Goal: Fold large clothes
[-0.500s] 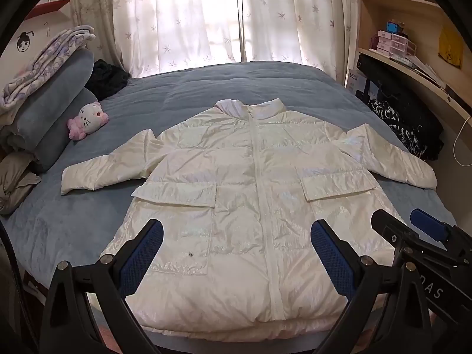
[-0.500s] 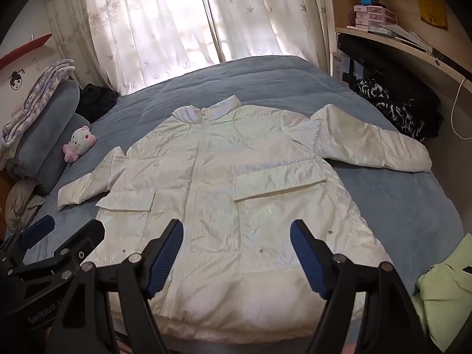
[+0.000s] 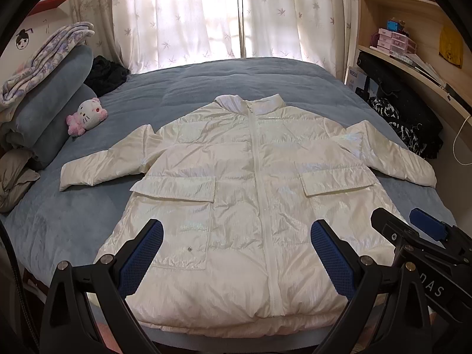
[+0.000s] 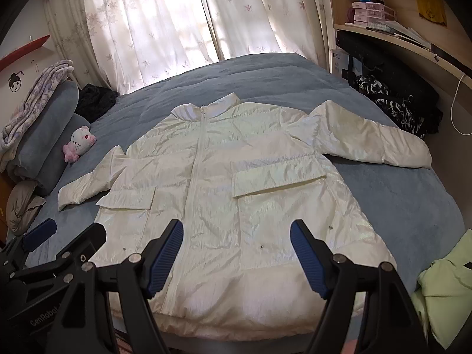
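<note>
A white shiny puffer jacket lies flat and zipped on the blue bed, collar toward the window, both sleeves spread out; it also shows in the right wrist view. My left gripper is open and empty, held above the jacket's hem left of the zipper. My right gripper is open and empty above the hem on the right side. The right gripper's fingers show at the right of the left wrist view, and the left gripper's fingers show at the left of the right wrist view.
A blue quilt covers the bed. Stacked pillows and blankets and a pink-and-white plush toy lie at the left. Dark clothes and shelves stand at the right. A pale green garment lies at the near right corner.
</note>
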Demonstrator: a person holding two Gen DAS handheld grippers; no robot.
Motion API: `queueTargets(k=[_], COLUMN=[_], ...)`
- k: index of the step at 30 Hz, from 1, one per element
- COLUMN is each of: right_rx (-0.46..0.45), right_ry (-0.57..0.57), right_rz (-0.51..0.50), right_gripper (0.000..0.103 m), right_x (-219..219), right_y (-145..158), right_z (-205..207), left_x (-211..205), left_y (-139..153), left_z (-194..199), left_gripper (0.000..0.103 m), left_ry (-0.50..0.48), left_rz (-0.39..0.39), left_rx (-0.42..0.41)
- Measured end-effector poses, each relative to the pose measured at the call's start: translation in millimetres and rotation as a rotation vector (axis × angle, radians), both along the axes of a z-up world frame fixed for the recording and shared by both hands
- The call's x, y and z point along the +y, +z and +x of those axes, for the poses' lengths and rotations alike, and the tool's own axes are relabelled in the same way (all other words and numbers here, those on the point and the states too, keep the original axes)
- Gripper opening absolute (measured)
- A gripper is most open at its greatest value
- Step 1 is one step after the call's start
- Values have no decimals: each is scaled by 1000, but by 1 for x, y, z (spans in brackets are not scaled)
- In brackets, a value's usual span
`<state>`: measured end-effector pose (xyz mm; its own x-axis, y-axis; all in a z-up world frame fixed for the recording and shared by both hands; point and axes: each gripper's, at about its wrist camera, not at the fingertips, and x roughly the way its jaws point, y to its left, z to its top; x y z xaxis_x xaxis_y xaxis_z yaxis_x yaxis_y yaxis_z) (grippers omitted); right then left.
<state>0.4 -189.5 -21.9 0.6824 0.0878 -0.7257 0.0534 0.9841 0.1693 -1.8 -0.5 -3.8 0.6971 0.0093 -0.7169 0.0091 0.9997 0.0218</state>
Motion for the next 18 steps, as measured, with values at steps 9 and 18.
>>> queueTargets(k=[9, 18], right_rx=[2, 5], right_ry=[0, -1], right_rz=[4, 8], right_gripper=[75, 76], right_x=[0, 0], right_y=[0, 0], right_z=[-1, -2], left_x=[1, 2], left_y=[0, 1], left_z=[-1, -1], left_gripper=[99, 99], left_ry=[1, -1], left_rz=[3, 1], left_rx=[-4, -3])
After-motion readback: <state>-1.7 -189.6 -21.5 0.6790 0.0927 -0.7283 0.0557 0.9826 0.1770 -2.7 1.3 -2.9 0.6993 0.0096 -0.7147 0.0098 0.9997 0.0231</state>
